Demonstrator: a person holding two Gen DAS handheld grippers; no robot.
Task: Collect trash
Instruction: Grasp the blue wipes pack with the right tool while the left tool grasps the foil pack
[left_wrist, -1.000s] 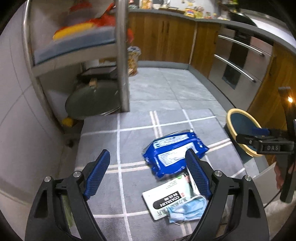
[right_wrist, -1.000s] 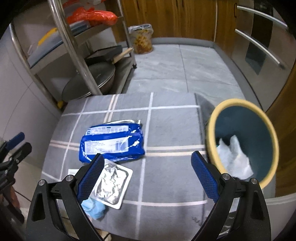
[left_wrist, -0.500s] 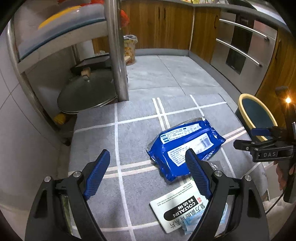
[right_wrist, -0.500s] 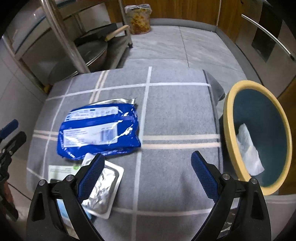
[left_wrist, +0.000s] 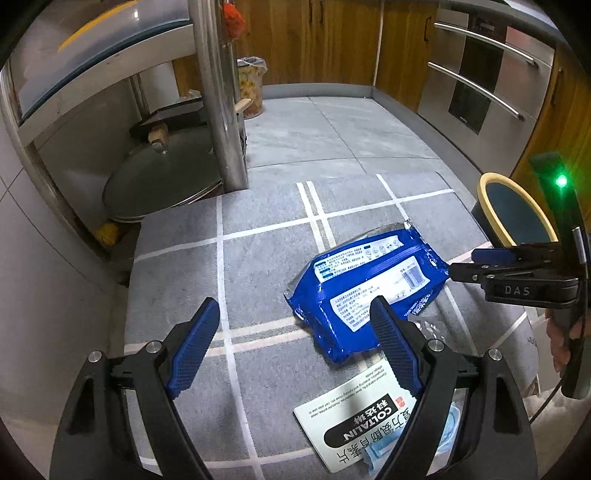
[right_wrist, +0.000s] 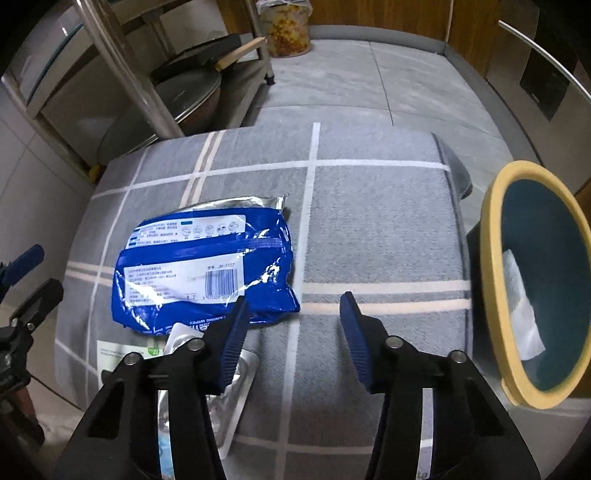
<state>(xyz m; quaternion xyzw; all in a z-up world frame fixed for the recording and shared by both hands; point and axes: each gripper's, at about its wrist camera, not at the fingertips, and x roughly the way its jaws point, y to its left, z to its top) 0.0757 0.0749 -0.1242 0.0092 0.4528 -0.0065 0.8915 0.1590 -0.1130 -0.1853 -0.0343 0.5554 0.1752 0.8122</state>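
Observation:
A blue wipes packet lies on a grey mat with white lines. Near it are a white medicine box, a silver blister pack and a blue face mask. My left gripper hangs open over the packet's near-left edge. My right gripper is closing, its jaws about half apart at the packet's right corner, with no pad pressing on it. A yellow-rimmed teal bin stands at the right with white tissue inside.
A steel rack with a pan lid and pans stands at the mat's far left. Wooden cabinets and an oven line the far and right sides. A lined waste basket sits on the tiled floor. A hand holds the right gripper.
Both grippers have come down closer to the mat and the blue packet. The right gripper's jaws have narrowed from wide to about half. The left jaws kept their width.

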